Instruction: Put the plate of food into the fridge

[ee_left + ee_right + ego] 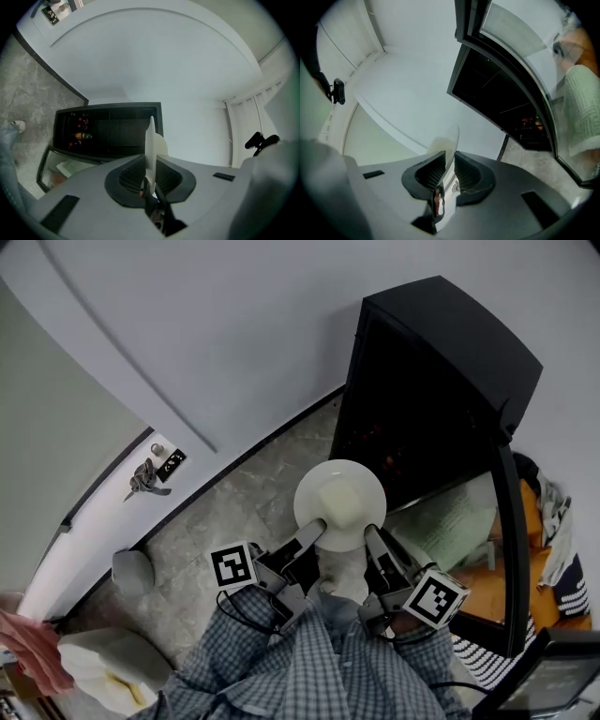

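- The round white plate [339,502] with a pale block of food [338,497] on it is held over the floor, just in front of the open fridge and outside it.
- The left gripper [312,532] is clamped on the plate's near rim; in its own view the plate stands edge-on between the pads.
- The right gripper [373,540] is likewise clamped on the near rim, just beside the left one.
- The tall black fridge [431,381] stands against the white wall [244,324]; its dark-framed glass door [507,540] is swung open at the right.
- Small red and orange items sit on a shelf deep inside the fridge; what they are cannot be told.
- The floor [244,502] is grey marbled stone, edged by a dark skirting strip [272,439].
- A grey rounded object [132,570] rests on the floor at the left, near a white door with a metal handle [145,476].
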`<state>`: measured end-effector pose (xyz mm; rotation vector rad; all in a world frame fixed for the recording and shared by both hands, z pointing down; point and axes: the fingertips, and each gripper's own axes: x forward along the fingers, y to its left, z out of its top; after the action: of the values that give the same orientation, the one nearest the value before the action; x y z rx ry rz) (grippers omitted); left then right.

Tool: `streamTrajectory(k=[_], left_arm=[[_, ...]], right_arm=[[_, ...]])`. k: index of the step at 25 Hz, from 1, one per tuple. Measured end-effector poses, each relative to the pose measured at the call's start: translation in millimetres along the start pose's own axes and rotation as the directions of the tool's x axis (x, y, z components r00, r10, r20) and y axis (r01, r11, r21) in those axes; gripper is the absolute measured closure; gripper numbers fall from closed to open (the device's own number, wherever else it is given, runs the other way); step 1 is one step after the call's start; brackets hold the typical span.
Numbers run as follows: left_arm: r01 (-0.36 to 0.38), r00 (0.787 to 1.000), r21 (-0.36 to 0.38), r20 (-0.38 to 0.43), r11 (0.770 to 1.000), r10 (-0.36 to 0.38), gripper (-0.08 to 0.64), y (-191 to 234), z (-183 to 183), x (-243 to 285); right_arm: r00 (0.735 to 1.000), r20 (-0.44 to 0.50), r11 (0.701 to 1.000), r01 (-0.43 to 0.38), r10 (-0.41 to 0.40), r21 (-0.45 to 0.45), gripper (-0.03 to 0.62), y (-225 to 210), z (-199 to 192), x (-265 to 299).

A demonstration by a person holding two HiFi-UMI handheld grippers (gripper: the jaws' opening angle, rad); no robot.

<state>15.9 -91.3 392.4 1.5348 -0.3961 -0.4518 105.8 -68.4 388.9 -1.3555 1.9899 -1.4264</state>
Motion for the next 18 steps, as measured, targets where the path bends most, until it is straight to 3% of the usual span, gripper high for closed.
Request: streamTrajectory(k=[18], left_arm=[[-0.021, 0.987, -0.022, -0.160, 1.000, 0.017, 0.520, 6, 73, 69]], right_arm=[[0.988, 0.133, 0.996, 0.071, -0.077, 0.052, 0.527, -12, 59, 64]])
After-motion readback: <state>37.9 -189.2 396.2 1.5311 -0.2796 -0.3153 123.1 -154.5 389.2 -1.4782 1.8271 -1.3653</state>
